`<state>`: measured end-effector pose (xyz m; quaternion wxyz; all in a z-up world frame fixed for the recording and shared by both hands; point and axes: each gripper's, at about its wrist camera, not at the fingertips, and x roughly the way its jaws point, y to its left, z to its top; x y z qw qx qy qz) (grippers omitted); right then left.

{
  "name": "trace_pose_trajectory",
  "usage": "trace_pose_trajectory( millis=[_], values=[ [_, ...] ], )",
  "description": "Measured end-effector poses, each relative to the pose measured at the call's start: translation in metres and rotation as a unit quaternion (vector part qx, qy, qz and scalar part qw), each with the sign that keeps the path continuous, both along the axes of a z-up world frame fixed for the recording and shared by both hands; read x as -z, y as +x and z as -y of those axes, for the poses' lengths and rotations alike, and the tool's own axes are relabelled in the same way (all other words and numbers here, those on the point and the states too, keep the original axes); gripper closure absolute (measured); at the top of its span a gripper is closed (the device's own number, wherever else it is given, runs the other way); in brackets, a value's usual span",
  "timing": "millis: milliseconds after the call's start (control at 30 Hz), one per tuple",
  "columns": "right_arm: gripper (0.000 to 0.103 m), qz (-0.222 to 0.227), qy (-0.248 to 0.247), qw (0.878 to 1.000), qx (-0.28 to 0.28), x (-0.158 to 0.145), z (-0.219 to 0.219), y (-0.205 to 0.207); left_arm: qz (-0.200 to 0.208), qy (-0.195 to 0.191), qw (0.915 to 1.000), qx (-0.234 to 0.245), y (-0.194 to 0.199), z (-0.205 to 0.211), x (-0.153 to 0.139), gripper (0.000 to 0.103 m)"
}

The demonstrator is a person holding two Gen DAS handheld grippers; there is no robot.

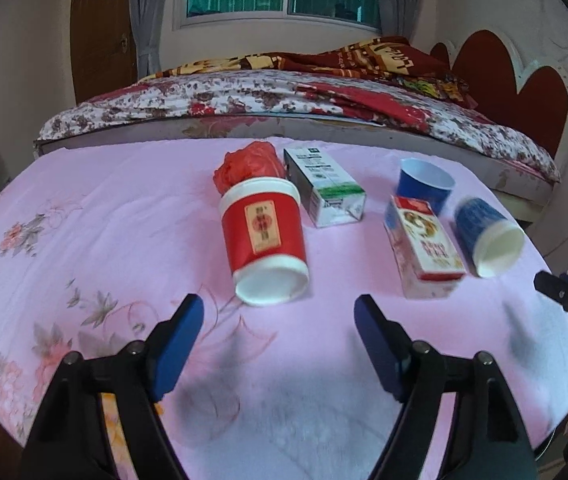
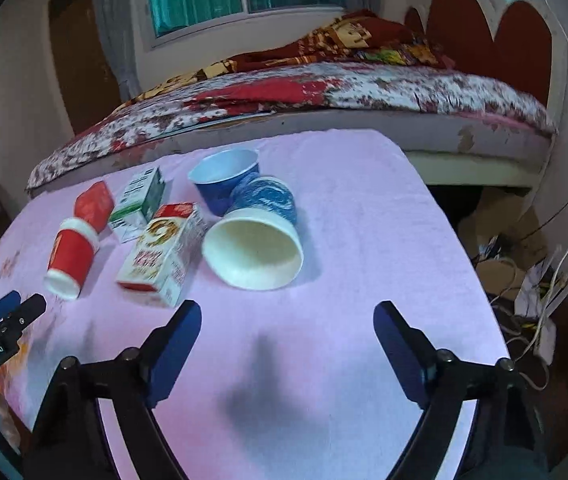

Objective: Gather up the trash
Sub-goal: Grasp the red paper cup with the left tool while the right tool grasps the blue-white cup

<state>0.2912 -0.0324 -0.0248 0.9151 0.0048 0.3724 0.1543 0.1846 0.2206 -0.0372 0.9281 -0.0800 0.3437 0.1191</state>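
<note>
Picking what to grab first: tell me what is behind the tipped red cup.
Right behind the red cup lies a crumpled red plastic bag, against the cup's base. The cup covers the bag's lower part, so anything under it is hidden. The green-and-white box sits beside it.

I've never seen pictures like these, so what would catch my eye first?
Probably the litter on the pink cloth: a red cup on its side in the middle, two cartons, and a tipped blue cup gaping at the right gripper. Both the left gripper and the right one hang open, holding nothing.

Black gripper frames, blue pads, seemingly screwed.
</note>
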Motion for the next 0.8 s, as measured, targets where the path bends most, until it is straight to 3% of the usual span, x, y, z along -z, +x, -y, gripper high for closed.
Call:
trace_pose_trajectory(
  millis=[467, 567, 700, 800],
  values=[
    [0.035, -0.018, -0.010, 1.000, -0.009, 0.017, -0.017, 0.059, -0.028, -0.015, 0.9995, -0.006, 0.037, -0.017, 0.015, 0.033],
    [0.044, -0.024, -0.007, 1.000, -0.010, 0.020, -0.018, 0.064, -0.033, -0.020, 0.9992, -0.006, 0.041, -0.020, 0.017, 0.035],
    [0.042, -0.030, 0.000, 0.999, -0.012, 0.021, -0.022, 0.057, -0.033, -0.024, 0.9992, -0.007, 0.040, -0.022, 0.018, 0.035],
    [0.022, -0.035, -0.016, 0.999, -0.037, 0.026, -0.036, 0.051, -0.036, -0.024, 0.9990, -0.003, 0.041, -0.021, 0.020, 0.035]
  ],
)
